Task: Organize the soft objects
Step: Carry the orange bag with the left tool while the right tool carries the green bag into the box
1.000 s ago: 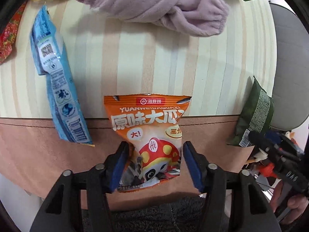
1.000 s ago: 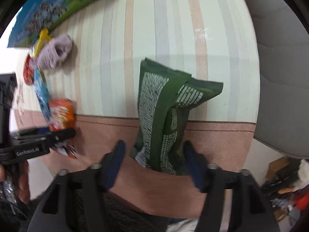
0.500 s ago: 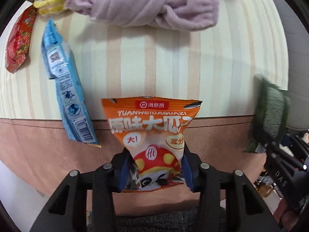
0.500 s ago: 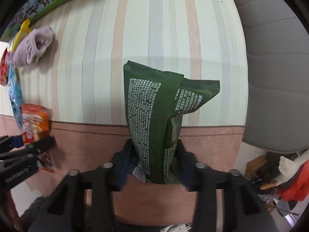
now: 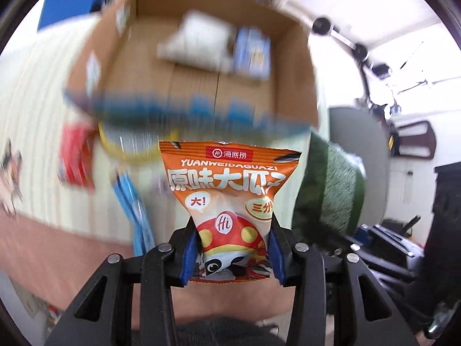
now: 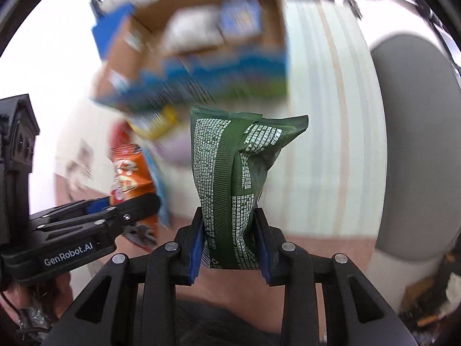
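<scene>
My left gripper [image 5: 232,252] is shut on an orange snack bag [image 5: 230,190] and holds it up off the striped table [image 5: 34,121]. My right gripper [image 6: 230,242] is shut on a dark green snack bag [image 6: 233,173], also lifted. The green bag shows at the right of the left wrist view [image 5: 331,184], and the orange bag and left gripper show at the left of the right wrist view [image 6: 129,173]. An open cardboard box [image 5: 207,49] stands ahead at the back of the table; it also shows in the right wrist view [image 6: 201,28], blurred.
In the box lie a white soft item [image 5: 198,43] and a blue packet [image 5: 252,53]. On the table lie a red packet [image 5: 75,158], a yellow packet [image 5: 126,144], a blue packet [image 5: 135,201] and a lilac cloth [image 6: 178,150]. A grey chair [image 6: 415,144] stands to the right.
Both grippers have lifted their bags off the table and tilted up, so the cardboard box has come into view. Both views are motion-blurred.
</scene>
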Available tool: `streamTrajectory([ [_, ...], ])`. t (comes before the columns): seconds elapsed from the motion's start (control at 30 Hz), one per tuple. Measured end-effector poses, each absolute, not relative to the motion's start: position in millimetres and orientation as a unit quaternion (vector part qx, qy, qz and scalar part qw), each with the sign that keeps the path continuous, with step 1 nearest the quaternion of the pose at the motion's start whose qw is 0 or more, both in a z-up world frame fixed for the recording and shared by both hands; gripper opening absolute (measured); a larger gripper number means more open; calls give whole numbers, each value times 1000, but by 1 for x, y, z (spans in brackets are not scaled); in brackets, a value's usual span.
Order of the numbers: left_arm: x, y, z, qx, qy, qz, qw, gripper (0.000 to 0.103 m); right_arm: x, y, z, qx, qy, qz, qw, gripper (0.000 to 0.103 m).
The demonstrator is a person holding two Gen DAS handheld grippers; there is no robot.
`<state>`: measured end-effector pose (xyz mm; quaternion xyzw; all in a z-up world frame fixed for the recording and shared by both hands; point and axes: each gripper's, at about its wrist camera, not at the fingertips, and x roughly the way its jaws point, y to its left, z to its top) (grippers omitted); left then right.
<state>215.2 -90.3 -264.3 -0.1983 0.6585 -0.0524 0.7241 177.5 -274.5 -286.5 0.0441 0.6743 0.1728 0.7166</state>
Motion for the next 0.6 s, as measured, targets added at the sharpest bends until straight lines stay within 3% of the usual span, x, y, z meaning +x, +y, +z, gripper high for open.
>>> streamTrajectory([
  [0.13, 276, -30, -241, -173, 633, -36, 754, 39, 246, -240, -256, 33, 654, 169, 737, 34],
  [0.27, 349, 8, -260, -150, 645, -11, 749, 39, 303, -203, -255, -4, 640, 128, 758, 34],
  [0.6, 452, 47, -341, -89, 709, 47, 698, 39, 373, -170, -366, -51, 707, 74, 701, 34],
])
